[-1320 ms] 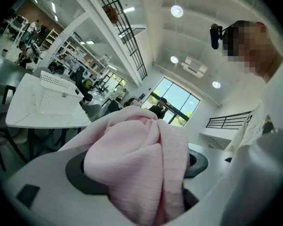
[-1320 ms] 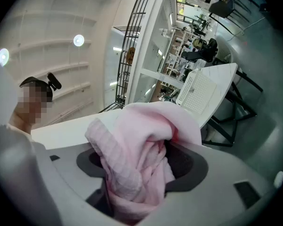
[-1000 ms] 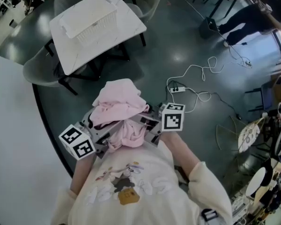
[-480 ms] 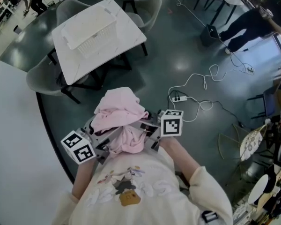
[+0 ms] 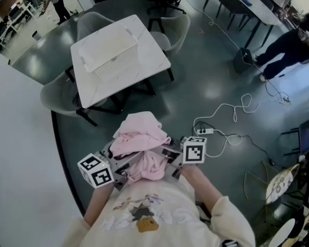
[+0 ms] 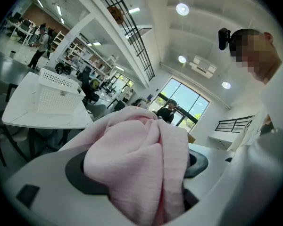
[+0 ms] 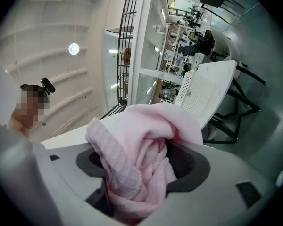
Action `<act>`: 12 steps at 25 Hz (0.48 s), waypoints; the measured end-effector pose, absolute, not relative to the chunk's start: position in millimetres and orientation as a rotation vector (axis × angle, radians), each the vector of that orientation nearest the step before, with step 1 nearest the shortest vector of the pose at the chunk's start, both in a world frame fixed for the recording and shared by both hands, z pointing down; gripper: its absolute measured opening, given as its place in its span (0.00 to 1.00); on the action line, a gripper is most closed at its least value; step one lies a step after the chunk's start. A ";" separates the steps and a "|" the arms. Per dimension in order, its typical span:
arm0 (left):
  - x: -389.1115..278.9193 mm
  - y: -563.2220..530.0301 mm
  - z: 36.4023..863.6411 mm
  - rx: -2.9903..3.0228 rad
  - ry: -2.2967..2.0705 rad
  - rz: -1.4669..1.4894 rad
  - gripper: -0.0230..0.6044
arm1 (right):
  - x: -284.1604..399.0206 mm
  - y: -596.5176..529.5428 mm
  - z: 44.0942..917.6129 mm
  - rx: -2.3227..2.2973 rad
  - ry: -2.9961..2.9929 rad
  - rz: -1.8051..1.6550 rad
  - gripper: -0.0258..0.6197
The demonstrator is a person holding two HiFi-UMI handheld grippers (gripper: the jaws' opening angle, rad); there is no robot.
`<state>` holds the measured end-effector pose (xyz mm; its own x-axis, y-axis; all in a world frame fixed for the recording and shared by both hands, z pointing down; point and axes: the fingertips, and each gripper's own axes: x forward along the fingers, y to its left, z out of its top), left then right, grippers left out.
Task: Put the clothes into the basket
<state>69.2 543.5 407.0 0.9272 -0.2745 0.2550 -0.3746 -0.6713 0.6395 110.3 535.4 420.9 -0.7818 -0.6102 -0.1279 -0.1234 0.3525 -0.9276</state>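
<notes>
Left gripper view, what is it showing between the jaws?

The left gripper (image 6: 142, 171) is pinching a thick fold of the pink garment (image 6: 137, 149), with its jaws pressing in from both sides. The right gripper (image 7: 146, 173) is doing the same, clamping a bunched wad of that cloth.

So where is the garment sitting?

It is hanging in a heap between the two grippers, close in front of the person's shirt (image 5: 144, 220) and well apart from the basket.

How is it likely to be handling?

Judging by the folds, it is light, soft and floppy. Gripping thick bunches, as both are doing, is looking safer than taking a single layer, which could be slipping out.

And the basket?

The white basket (image 5: 109, 49) is standing on the white table (image 5: 149, 68), with grey chairs (image 5: 55, 94) around it. Nothing pink is showing inside it, though its bottom is hard to make out
</notes>
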 end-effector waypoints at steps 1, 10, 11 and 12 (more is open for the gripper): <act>75.6 541.6 409.3 2.342 -0.468 0.180 0.67 | 117.1 533.3 424.3 -0.633 2.159 -1.435 0.56; 106.2 533.6 423.1 2.308 -0.558 0.222 0.67 | 147.4 521.4 437.4 -0.538 2.132 -1.465 0.56; 106.9 530.7 422.7 2.305 -0.565 0.224 0.67 | 147.9 518.3 437.0 -0.530 2.132 -1.467 0.56; 107.5 527.4 422.3 2.303 -0.572 0.226 0.67 | 148.4 515.0 437.1 -0.523 2.130 -1.471 0.56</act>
